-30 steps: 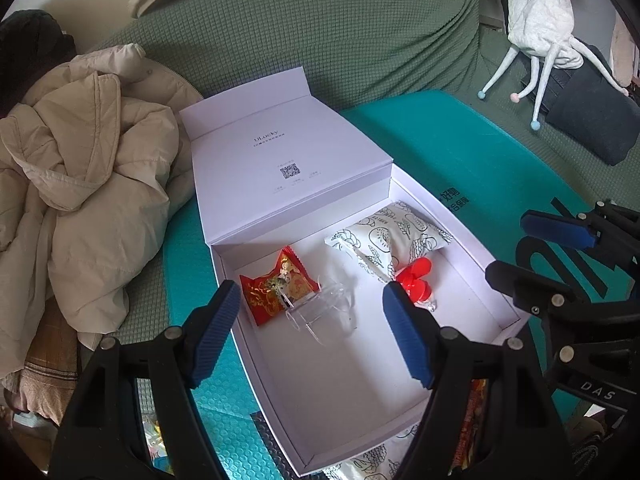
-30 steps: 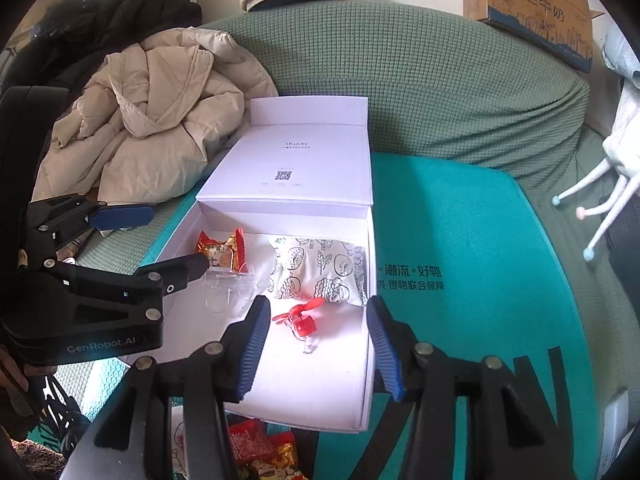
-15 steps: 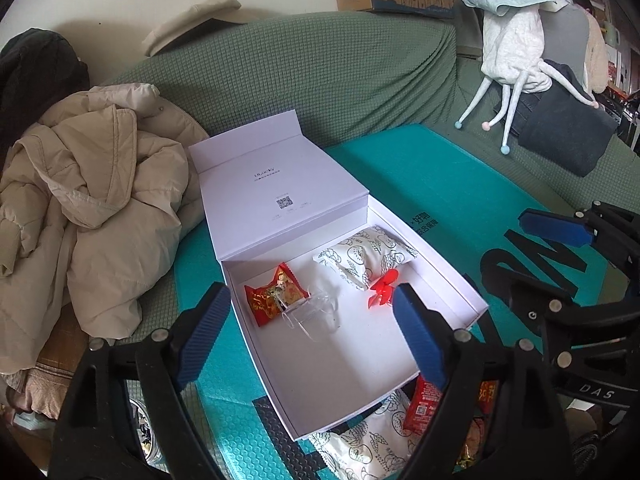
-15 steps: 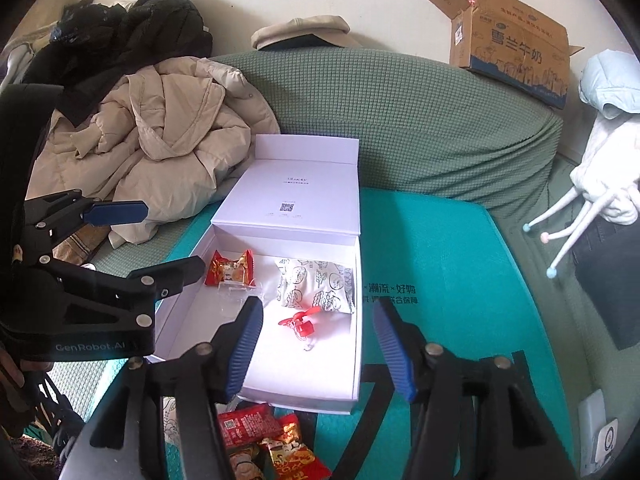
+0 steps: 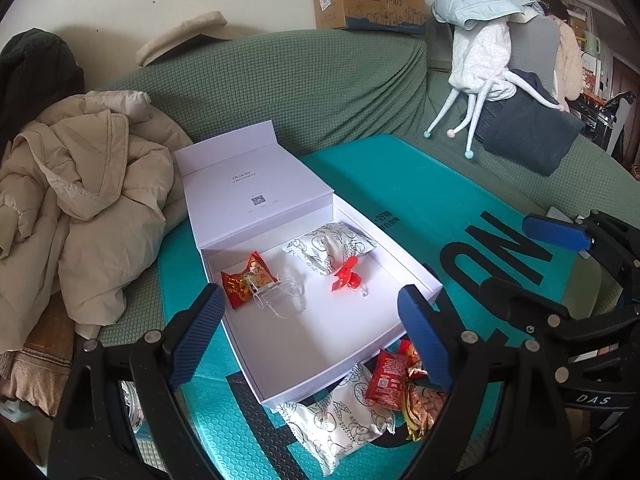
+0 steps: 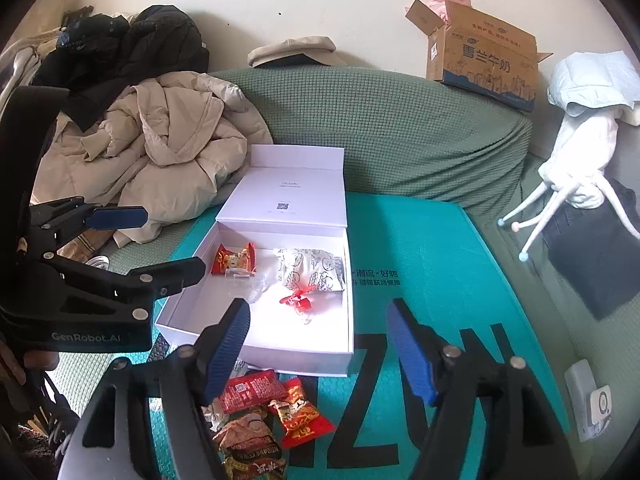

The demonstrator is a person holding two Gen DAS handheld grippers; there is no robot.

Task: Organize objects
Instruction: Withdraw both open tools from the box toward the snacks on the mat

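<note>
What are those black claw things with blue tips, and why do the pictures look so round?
Each claw is a hand-held gripper: a person holds one in each hand, and no robot arm is involved. A tiny wide-angle camera sits on each one, which bends the picture round.

One picture looks along the left hand-held gripper, the other along the right hand-held gripper. Both are open and hold nothing.

On the teal mat lies an open white box. Inside are a red snack packet, a white patterned pouch, a small red fan toy and something clear I cannot name. More snack packets wait on the mat just outside the box. Behind are a green sofa and a beige coat.
</note>
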